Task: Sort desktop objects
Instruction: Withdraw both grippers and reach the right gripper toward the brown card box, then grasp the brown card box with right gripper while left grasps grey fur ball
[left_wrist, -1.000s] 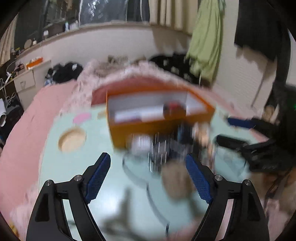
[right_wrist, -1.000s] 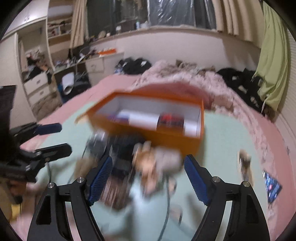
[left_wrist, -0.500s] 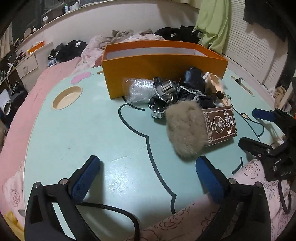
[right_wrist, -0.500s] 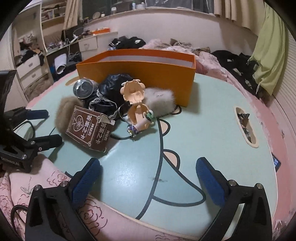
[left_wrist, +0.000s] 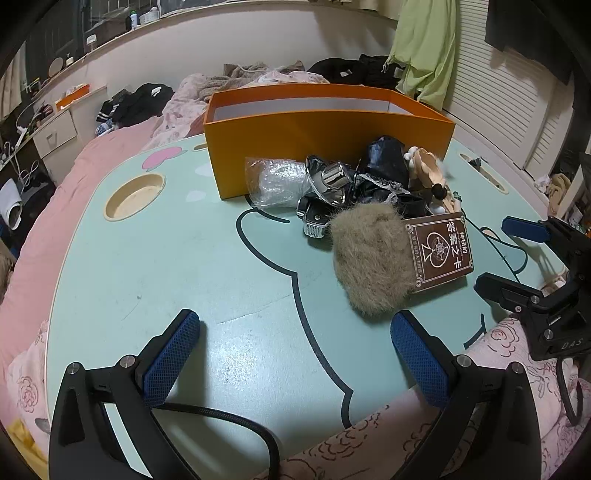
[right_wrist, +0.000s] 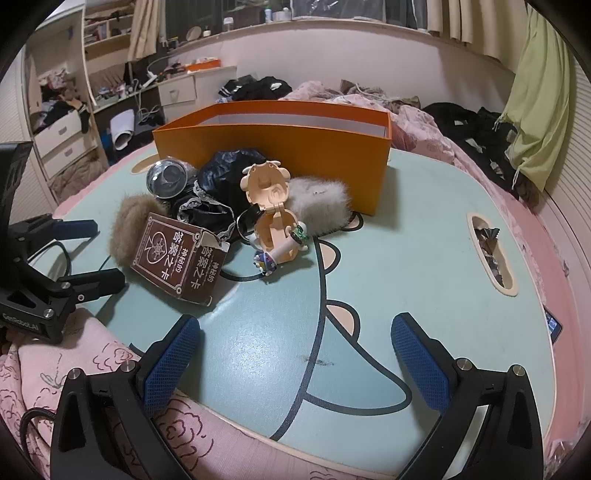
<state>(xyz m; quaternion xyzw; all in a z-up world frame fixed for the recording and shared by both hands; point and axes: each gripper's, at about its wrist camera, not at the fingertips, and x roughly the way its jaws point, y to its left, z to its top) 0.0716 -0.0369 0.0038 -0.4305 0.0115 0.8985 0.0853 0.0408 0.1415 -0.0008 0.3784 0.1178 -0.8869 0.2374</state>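
Left tool (left_wrist: 295, 336) and right tool (right_wrist: 295, 336) both stand wide open, holding nothing, above the near edge of the mint counter (left_wrist: 155, 266). The clutter lies heaped against the orange box (left_wrist: 325, 127): brown fur pouch (left_wrist: 371, 258) touching a brown card box (right_wrist: 177, 254), bubble-wrap bag (left_wrist: 279, 181), chrome lamp (left_wrist: 328, 179), peach clamshell toy (right_wrist: 271, 206), grey fur piece (right_wrist: 319, 205).

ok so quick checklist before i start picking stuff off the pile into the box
1. Left gripper open, holding nothing: ok.
2. Right gripper open, holding nothing: ok.
3. Orange box upright, top open: ok.
4. Room inside the box: cannot tell, floor hidden.
5. Brown card box on top, free to lift: ok.
6. Items separable: not ok, brown fur puff, black lace fabric and peach toy case overlap.
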